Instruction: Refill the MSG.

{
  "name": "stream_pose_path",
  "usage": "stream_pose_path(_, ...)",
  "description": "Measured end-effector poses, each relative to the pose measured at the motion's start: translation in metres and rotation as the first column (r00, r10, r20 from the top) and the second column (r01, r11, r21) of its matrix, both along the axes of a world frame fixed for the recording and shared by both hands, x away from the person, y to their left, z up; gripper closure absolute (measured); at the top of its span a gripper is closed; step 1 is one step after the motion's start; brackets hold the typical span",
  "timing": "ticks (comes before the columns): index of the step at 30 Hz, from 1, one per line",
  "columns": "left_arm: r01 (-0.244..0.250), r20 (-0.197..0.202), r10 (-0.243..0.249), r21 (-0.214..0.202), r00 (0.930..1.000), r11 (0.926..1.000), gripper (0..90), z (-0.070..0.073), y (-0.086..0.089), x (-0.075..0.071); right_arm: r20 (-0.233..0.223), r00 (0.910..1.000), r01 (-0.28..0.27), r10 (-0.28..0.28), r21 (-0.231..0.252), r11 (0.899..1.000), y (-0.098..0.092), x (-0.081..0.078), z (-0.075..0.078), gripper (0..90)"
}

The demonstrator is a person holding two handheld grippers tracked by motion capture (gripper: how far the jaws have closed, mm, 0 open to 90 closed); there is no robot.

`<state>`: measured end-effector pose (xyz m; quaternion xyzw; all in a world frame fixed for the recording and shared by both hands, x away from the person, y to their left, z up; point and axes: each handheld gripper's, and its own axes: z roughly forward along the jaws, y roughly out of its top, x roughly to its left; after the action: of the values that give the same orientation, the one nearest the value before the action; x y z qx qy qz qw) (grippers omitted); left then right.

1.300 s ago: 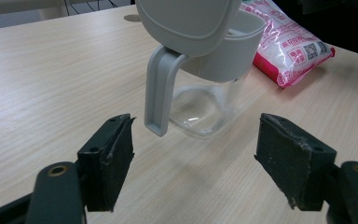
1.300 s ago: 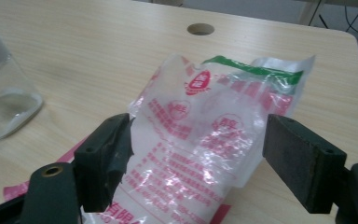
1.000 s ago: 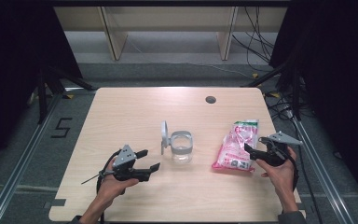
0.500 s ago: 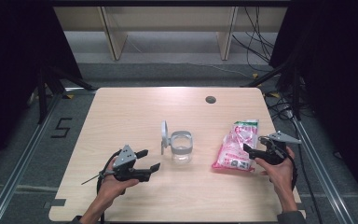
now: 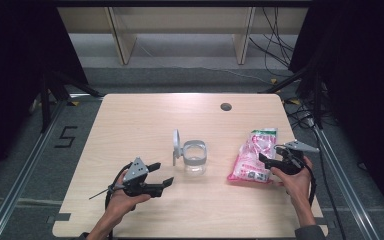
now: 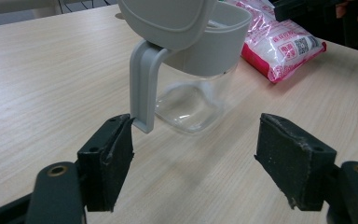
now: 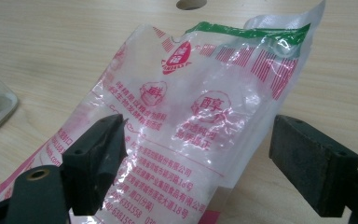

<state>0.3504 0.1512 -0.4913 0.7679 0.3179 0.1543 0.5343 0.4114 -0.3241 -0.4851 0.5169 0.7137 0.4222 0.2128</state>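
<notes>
- Right gripper (image 5: 269, 162) sits low over the near end of the pink bag (image 5: 254, 156) at the table's (image 5: 145, 120) right side, jaws spread wide to either side of the bag, not yet closed on it. Looks like a lineup for a grab.
- Bag lies flat: clear crinkly plastic, pink-red print, green strip at the far end, white granules inside. Far end looks cut open, hard to be sure.
- Left gripper (image 5: 161, 175) is just off the table, near-left of the jar (image 5: 195, 157), jaws wide, holding nothing; probably waiting to steady the jar.
- Jar stands upright mid-table, well apart from the bag: clear glass, grey collar, grey flip lid (image 5: 176, 146) standing open on its left, so it can take a pour.
</notes>
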Motion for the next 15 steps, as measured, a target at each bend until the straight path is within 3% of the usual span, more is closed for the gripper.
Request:
stream_pose_path(1,-0.001,0.001,0.001,0.007,1.0000,1.0000,26.6,0.0000,0.0002,-0.0002,0.012,0.9999,0.002,-0.002,0.006,1.000,0.0002,0.0019,-0.0019,19.4)
stream_pose_path(2,-0.003,-0.002,0.003,0.006,1.0000,1.0000,26.5,-0.0002,0.0000,-0.0001,-0.018,0.9998,0.000,0.000,0.007,1.000,0.0001,0.0008,-0.0007,19.5)
stream_pose_path(4,-0.007,-0.005,0.007,0.002,1.0000,1.0000,26.5,-0.0007,-0.0002,-0.0001,-0.001,1.0000,0.005,-0.005,-0.009,1.000,0.0005,0.0033,-0.0034,19.5)
stream_pose_path(5,-0.006,-0.004,0.006,0.003,1.0000,1.0000,26.6,-0.0009,-0.0002,-0.0004,-0.015,0.9998,-0.009,0.009,0.016,1.000,0.0005,0.0029,-0.0030,19.5)
stream_pose_path(7,-0.005,-0.002,0.005,0.007,1.0000,1.0000,26.5,-0.0009,-0.0007,-0.0006,-0.014,0.9999,-0.003,0.003,0.004,1.000,0.0010,0.0042,-0.0045,19.3)
stream_pose_path(9,0.002,-0.005,-0.002,0.005,1.0000,1.0000,26.5,-0.0018,-0.0015,0.0002,-0.050,0.9987,0.013,-0.011,0.053,0.998,0.0046,0.0024,-0.0050,19.4)
stream_pose_path(10,-0.001,-0.007,0.001,0.018,1.0000,0.9998,26.5,-0.0020,-0.0018,-0.0003,-0.015,0.9999,-0.003,0.002,-0.006,1.000,0.0009,0.0064,-0.0071,19.4)
stream_pose_path(11,-0.001,-0.007,0.001,0.015,1.0000,0.9999,26.4,-0.0025,-0.0021,-0.0004,-0.029,0.9995,-0.015,0.016,0.027,1.000,0.0005,0.0063,-0.0066,19.5)
stream_pose_path(12,0.004,-0.013,-0.004,0.005,0.9999,1.0000,26.4,-0.0034,-0.0026,-0.0003,-0.023,0.9997,-0.004,0.004,0.013,1.000,0.0007,0.0076,-0.0080,19.5)
stream_pose_path(13,0.005,-0.014,-0.004,0.006,0.9999,1.0000,26.4,-0.0036,-0.0028,-0.0002,-0.063,0.9979,0.018,-0.015,0.043,0.999,0.0028,0.0052,-0.0065,19.6)
stream_pose_path(14,0.007,-0.017,-0.007,0.004,0.9998,1.0000,26.4,-0.0037,-0.0030,-0.0002,-0.038,0.9992,-0.010,0.011,0.031,0.999,-0.0001,0.0083,-0.0079,19.8)
stream_pose_path(15,0.008,-0.020,-0.008,0.001,0.9998,1.0000,26.4,-0.0036,-0.0032,-0.0004,-0.053,0.9985,0.019,-0.016,0.052,0.998,0.0025,0.0081,-0.0091,20.4)
